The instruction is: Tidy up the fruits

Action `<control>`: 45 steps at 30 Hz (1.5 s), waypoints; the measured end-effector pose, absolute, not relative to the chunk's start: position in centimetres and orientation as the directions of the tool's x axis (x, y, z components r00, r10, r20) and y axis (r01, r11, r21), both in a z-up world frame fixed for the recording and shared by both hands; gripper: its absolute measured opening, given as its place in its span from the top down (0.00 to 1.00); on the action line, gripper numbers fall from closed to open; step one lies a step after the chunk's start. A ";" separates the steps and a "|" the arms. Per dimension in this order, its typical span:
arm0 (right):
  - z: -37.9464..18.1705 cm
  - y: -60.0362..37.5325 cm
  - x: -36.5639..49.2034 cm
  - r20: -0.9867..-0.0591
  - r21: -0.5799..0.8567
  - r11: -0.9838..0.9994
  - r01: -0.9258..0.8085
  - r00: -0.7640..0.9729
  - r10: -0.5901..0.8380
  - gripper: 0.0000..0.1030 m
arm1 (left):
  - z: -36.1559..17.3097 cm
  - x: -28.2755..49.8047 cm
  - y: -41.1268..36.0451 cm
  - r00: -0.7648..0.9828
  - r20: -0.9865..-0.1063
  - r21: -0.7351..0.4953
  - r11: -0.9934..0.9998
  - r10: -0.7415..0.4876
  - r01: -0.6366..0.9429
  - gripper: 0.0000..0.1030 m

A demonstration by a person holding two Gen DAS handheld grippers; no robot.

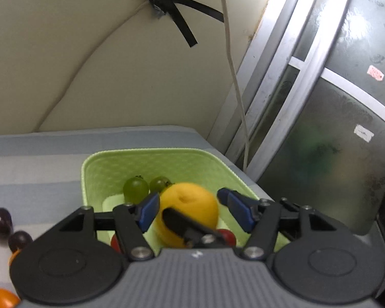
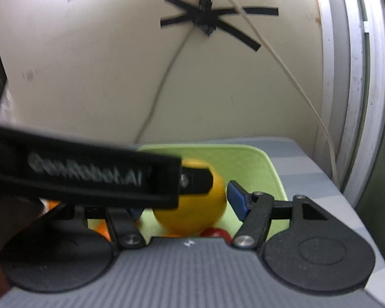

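Observation:
A green tray [image 1: 102,169] sits on the striped cloth. In it lie a yellow-orange citrus fruit [image 1: 192,205], two green grapes [image 1: 135,188] and a red fruit [image 1: 228,235]. My left gripper [image 1: 188,206] is open, its blue pads on either side of the citrus over the tray, with a gap on the right side. In the right wrist view the same citrus [image 2: 200,213] lies in the tray [image 2: 264,169]. My right gripper [image 2: 184,202] looks open around it, but a black gripper body [image 2: 84,177] hides its left finger.
Two dark grapes [image 1: 1,220] and small orange fruits [image 1: 2,297] lie on the cloth left of the tray. A cream wall with taped cables stands behind. A metal-framed glass door [image 1: 333,118] stands to the right, past the table edge.

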State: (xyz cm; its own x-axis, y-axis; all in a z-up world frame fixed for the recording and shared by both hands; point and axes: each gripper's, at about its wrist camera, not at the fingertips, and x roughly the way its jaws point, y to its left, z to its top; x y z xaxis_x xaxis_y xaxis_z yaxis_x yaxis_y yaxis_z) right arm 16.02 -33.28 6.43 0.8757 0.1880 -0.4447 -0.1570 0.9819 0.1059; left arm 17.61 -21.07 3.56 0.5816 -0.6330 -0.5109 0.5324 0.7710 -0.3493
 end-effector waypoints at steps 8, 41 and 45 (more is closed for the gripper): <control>7.0 -35.3 14.1 -0.350 0.214 0.972 -0.101 0.921 0.172 0.35 | 7.1 10.4 -15.4 0.718 -0.422 -0.240 0.832 -0.553 0.500 0.40; 4.4 -26.5 2.5 -0.443 0.316 0.938 -0.140 0.853 0.276 0.34 | 0.8 -0.4 -3.9 0.773 -0.539 -0.079 0.933 -0.335 0.350 0.38; 4.3 -26.7 2.5 -0.436 0.329 0.933 -0.146 0.853 0.287 0.34 | 0.7 -0.1 -3.9 0.763 -0.558 -0.091 0.938 -0.327 0.336 0.37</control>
